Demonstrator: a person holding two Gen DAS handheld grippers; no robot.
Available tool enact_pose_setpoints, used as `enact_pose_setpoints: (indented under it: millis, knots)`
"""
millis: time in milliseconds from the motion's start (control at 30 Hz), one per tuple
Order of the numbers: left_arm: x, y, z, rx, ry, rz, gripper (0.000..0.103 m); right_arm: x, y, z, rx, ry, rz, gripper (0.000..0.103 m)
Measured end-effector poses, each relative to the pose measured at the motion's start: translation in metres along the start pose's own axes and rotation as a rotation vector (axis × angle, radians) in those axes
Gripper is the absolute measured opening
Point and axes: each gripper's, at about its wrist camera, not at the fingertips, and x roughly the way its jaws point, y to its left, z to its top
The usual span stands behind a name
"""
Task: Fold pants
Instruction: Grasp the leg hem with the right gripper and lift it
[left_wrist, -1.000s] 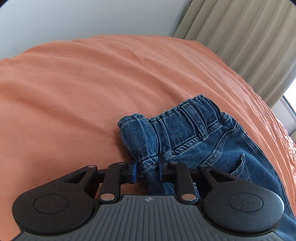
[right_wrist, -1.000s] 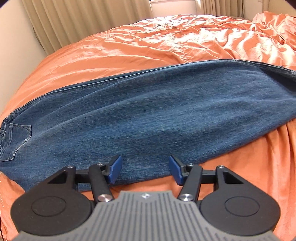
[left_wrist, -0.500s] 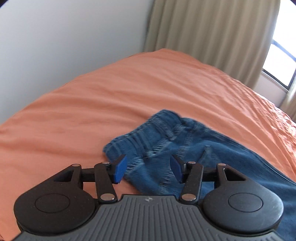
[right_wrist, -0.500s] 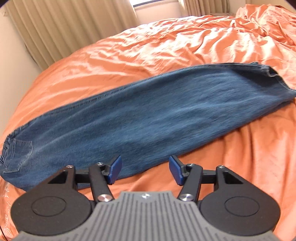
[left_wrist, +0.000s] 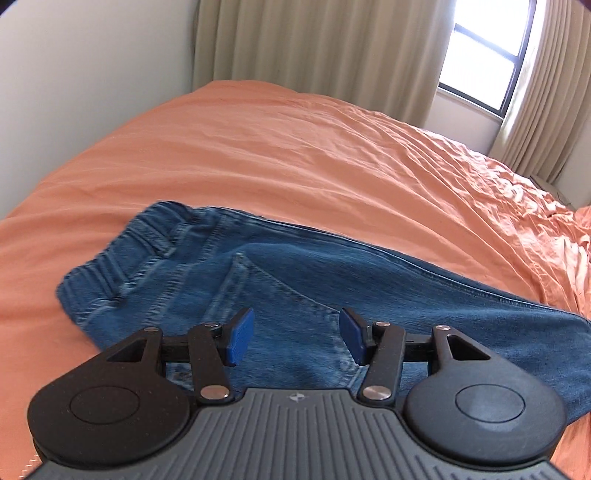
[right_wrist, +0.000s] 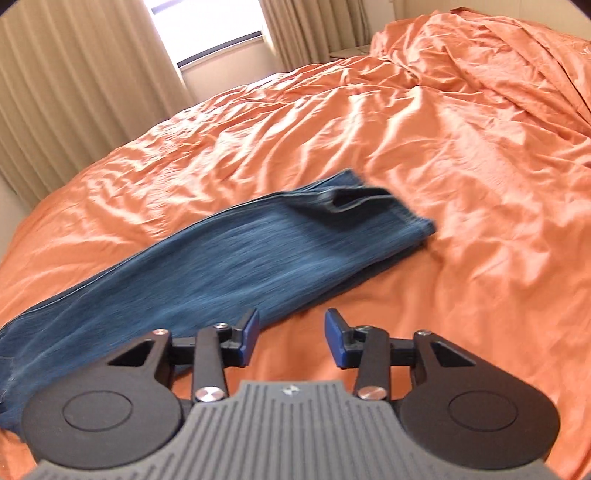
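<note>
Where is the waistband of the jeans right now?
In the left wrist view the waistband lies flat on the orange bed, to the left, up and left of the open left gripper, nearer the wall than the window.

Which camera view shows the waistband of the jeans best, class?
The left wrist view. There the gathered waistband of the jeans lies in plain sight on the orange bedsheet, with a belt loop showing. The right wrist view shows only the long leg and its hem end; the waistband falls outside that picture.

Pants (left_wrist: 332, 295): matt blue denim, stitched seams. Bedsheet (right_wrist: 424, 140): orange cloth, slight sheen, wrinkled.
</note>
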Motion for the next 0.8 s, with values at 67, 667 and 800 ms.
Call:
enact_pose_setpoints:
  millis: [67, 667, 800]
  knots:
    - [0.011, -0.011, 0.000, 0.006, 0.012, 0.005, 0.059, 0.014, -0.012, 0.013, 0.011, -0.004, 0.012, 0.025]
    - [0.069, -0.042, -0.006, -0.061, 0.038, 0.088, 0.058, 0.140, -0.052, 0.112, 0.001, -0.042, -0.077, 0.018]
    - [0.064, -0.047, -0.011, -0.031, 0.013, 0.102, 0.058, 0.112, -0.069, 0.100, 0.062, -0.066, -0.037, 0.021]
